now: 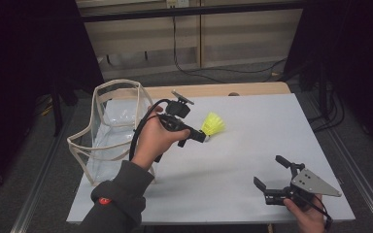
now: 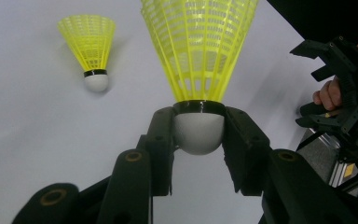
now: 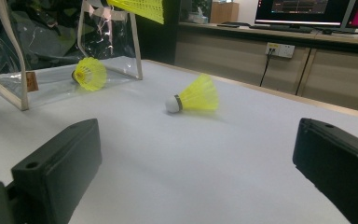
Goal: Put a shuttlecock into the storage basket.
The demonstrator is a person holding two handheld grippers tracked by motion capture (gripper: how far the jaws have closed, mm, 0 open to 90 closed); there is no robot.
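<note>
— Shuttlecock (image 2: 198, 70) is pinched by its white tip in your left gripper (image 2: 199, 140), up over the table (image 1: 252, 145). What now?

— Hold it snug. Swing slowly to the clear bag (image 1: 108, 131) beside your hand, and let go only once it's over the opening.

— And your right gripper (image 1: 270, 173)?

— It's wide open, holding nothing. Keep it back, away from the other shuttlecock (image 3: 192, 96) lying on the table.

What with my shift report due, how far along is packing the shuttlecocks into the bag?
Done: the first shuttlecock seems to lie inside the clear bag. In hand: the left gripper is shut on the second shuttlecock at its cork. Left: the third shuttlecock lies on the table, and the right gripper is open and empty.
</note>
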